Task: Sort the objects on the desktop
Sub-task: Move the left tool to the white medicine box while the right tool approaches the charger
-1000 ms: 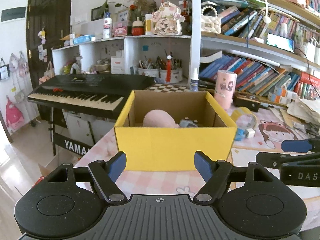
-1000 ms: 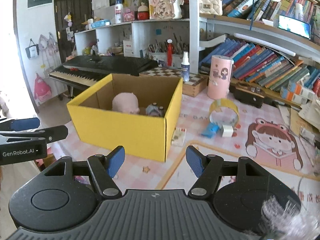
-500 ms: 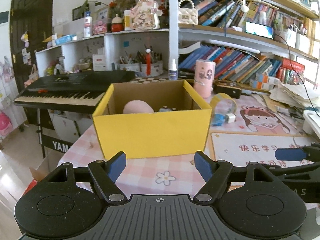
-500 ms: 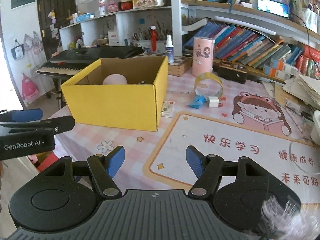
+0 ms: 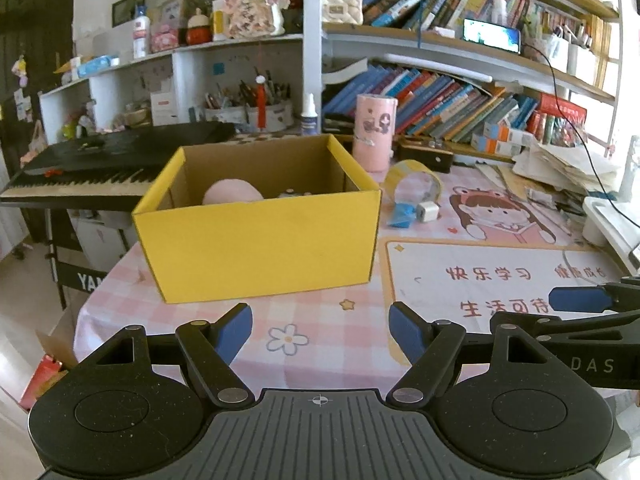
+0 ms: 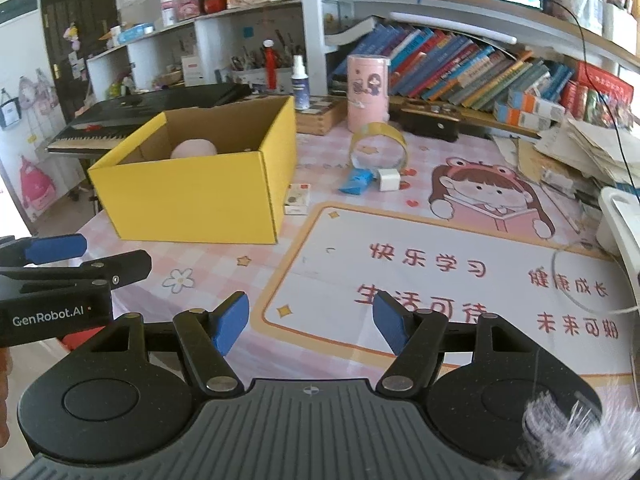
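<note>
A yellow cardboard box (image 5: 264, 244) (image 6: 196, 192) stands on the pink checked tablecloth, holding a pink plush ball (image 5: 232, 193) (image 6: 195, 149) and a small grey item (image 5: 292, 194). Right of it lie a roll of yellow tape (image 5: 414, 182) (image 6: 379, 147), a blue wrapper (image 5: 401, 215) (image 6: 355, 182), a white charger cube (image 5: 427, 212) (image 6: 388, 179) and a small card (image 6: 298, 198). My left gripper (image 5: 320, 330) hangs open in front of the box, nothing between its fingers. My right gripper (image 6: 310, 322) is open over the printed desk mat (image 6: 440, 276), empty.
A pink cylinder (image 6: 368, 92), a spray bottle (image 6: 300, 82) and a dark case (image 6: 430, 118) stand behind. Bookshelves (image 5: 460, 96) line the back, paper piles (image 6: 592, 152) and a white device (image 6: 620, 220) crowd the right. A keyboard (image 5: 100, 168) sits beyond the table's left edge.
Both grippers have drawn back from the box and swung right, so the box looks smaller and more of the desk mat shows. Both stay open and empty.
</note>
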`<state>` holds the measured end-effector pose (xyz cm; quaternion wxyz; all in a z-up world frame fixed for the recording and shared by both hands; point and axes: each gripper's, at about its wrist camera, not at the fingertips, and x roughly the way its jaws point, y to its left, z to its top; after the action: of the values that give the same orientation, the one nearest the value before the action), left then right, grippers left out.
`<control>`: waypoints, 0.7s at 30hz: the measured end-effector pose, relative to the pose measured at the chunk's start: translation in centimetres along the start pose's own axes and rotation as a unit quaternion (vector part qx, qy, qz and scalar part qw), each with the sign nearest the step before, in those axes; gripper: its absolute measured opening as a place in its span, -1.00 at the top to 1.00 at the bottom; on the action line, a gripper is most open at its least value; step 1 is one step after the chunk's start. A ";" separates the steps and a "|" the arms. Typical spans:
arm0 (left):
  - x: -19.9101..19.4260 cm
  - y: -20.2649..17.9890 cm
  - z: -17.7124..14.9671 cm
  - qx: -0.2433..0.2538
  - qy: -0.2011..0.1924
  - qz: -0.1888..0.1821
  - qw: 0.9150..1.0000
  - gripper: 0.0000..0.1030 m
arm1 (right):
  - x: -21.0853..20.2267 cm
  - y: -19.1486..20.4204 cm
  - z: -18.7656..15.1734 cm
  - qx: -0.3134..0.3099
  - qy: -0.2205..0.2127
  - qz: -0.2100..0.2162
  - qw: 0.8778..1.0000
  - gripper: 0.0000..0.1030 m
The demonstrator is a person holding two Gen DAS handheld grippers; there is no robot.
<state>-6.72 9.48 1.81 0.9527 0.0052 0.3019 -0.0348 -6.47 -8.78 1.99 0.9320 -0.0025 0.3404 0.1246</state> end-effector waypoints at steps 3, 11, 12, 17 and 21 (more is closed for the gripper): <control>0.6 -0.6 0.2 0.003 0.005 -0.004 1.000 -0.50 | 0.2 -0.7 0.0 0.007 0.003 -0.004 1.000 -0.30; 2.7 -3.0 1.1 0.008 0.016 -0.013 1.000 -0.50 | 1.2 -3.5 0.4 0.018 0.013 -0.011 1.000 -0.30; 3.0 -3.3 1.3 0.009 0.017 -0.013 1.000 -0.50 | 1.4 -4.0 0.5 0.020 0.014 -0.011 1.000 -0.30; 4.6 -5.2 2.3 0.011 0.024 -0.016 1.000 -0.50 | 2.3 -6.2 1.5 0.022 0.018 -0.013 1.000 -0.30; 6.1 -6.7 3.0 0.010 0.032 -0.017 0.999 -0.50 | 3.3 -8.2 2.4 0.022 0.023 -0.014 0.999 -0.30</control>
<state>-0.45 2.27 0.81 0.9415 0.0108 0.3324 -0.0542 -0.62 -15.76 1.07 0.9254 0.0109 0.3643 0.1041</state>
